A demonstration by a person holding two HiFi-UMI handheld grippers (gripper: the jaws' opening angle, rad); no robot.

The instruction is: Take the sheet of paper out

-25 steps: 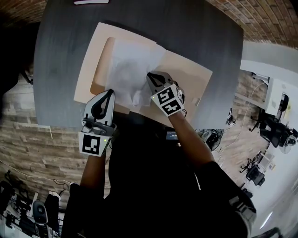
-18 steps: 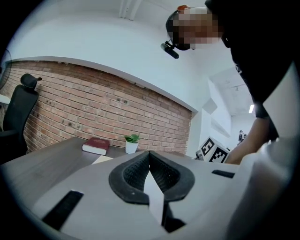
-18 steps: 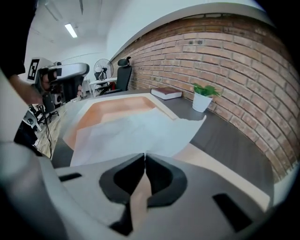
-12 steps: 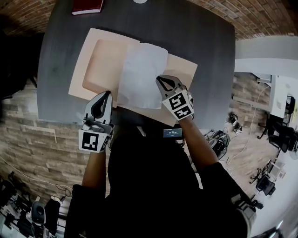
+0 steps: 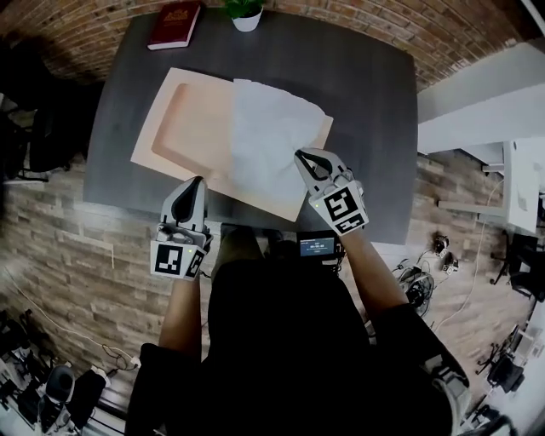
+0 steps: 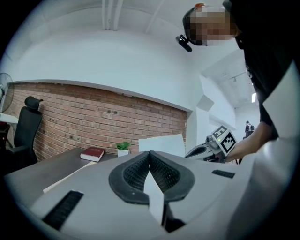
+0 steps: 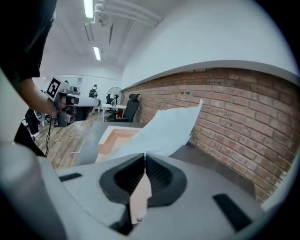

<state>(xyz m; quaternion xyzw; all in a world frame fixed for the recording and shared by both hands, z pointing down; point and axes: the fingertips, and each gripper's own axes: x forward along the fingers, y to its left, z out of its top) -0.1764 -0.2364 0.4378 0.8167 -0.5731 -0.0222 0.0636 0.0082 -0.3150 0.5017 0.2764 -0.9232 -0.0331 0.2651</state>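
Setting: brick-walled room, dark bench (image 5: pixel 366 102) seen from above; red book (image 5: pixel 174 24) and small potted plant (image 5: pixel 245 10) at the far edge.
Folder: tan folder (image 5: pixel 183 128) lying open and flat on the bench, inner panel bare on its left part.
Task item: sheet of paper (image 5: pixel 264 140) draped over the folder's right half, near corner lifted off it, far edge reaching past the folder's far side.
Right claw (image 5: pixel 305 160): pinched closed on the sheet's near right corner; sheet fanning up and away from the tips in the right gripper view.
Left claw (image 5: pixel 197 180): closed, nothing visible between the tips; hovering at the folder's near edge, apparently not touching it.
Step in hand: likely drawing the sheet clear of the folder.
Doing it well: keep the pinch firm on the corner, pull up and to the right in one smooth sweep; avoid jerking, thin paper likely to tear or slip. Pinning the folder's near edge with the left claw probably useful if the folder starts to drag along.
Change from half a second ago: sheet shifted right and raised, more of the folder's panel uncovered; right claw further right; left claw in much the same spot; book and plant now in view.
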